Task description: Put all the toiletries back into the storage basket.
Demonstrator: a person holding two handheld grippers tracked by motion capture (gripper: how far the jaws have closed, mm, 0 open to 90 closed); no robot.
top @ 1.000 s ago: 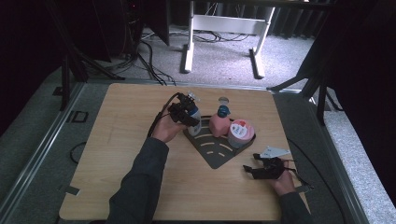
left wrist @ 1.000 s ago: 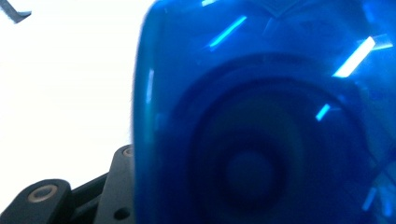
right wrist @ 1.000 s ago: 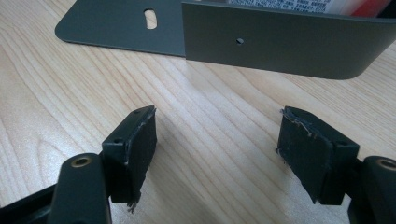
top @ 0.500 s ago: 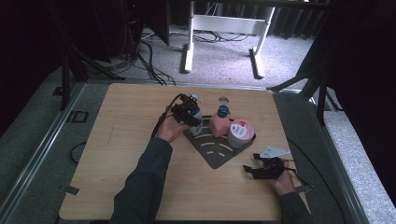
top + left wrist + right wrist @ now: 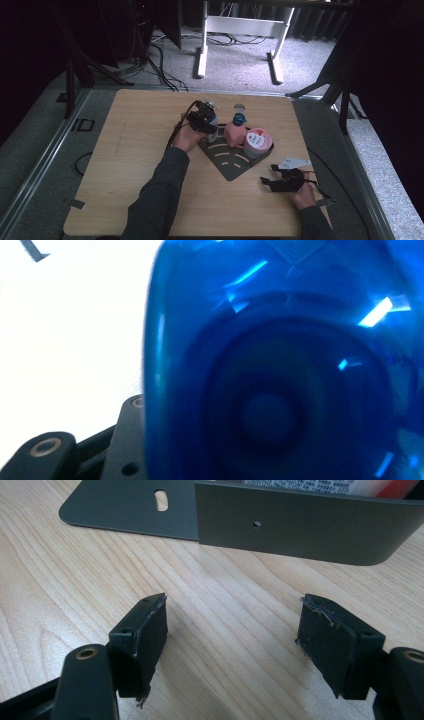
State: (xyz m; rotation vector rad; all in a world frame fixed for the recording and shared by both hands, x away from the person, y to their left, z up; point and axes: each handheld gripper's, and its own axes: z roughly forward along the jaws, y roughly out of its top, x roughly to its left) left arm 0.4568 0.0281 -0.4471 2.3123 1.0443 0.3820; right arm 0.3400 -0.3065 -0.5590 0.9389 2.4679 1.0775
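Left gripper view: left gripper (image 5: 209, 121) grips blue bottle (image 5: 280, 365)

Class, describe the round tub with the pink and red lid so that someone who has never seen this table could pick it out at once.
Start at the wooden table and find the dark quarter-circle rack near its middle. Three containers stand along the rack's far side; the round tub is at the right end, beside the pink bottle with a teal cap. It alone is short and wide, with a flat pink lid marked in red.
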